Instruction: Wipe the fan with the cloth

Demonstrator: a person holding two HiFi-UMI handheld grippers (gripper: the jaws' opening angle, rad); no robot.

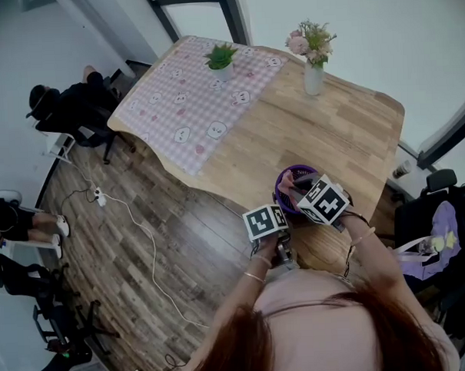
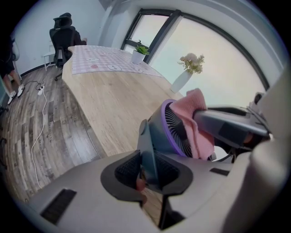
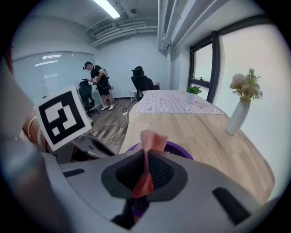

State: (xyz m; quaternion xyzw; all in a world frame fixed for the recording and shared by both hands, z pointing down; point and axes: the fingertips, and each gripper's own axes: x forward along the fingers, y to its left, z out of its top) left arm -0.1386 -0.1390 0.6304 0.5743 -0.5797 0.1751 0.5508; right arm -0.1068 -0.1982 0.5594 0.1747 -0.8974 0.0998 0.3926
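A small purple fan (image 1: 296, 187) stands near the front edge of the wooden table (image 1: 345, 130). In the left gripper view, my left gripper (image 2: 148, 169) is shut on the fan's flat dark stand (image 2: 146, 145), and the fan's grille (image 2: 175, 129) faces right. A pink cloth (image 2: 196, 122) is pressed against that grille. In the right gripper view, my right gripper (image 3: 144, 175) is shut on the cloth (image 3: 150, 143), which sticks up over the fan's purple rim (image 3: 182, 150). In the head view, the left gripper (image 1: 266, 222) and the right gripper (image 1: 323, 201) flank the fan.
A white vase of flowers (image 1: 313, 66) and a potted plant (image 1: 222, 60) stand at the table's far end, the plant on a checked tablecloth (image 1: 190, 106). People sit on office chairs (image 1: 75, 111) at the left. A cable (image 1: 146, 238) lies on the floor.
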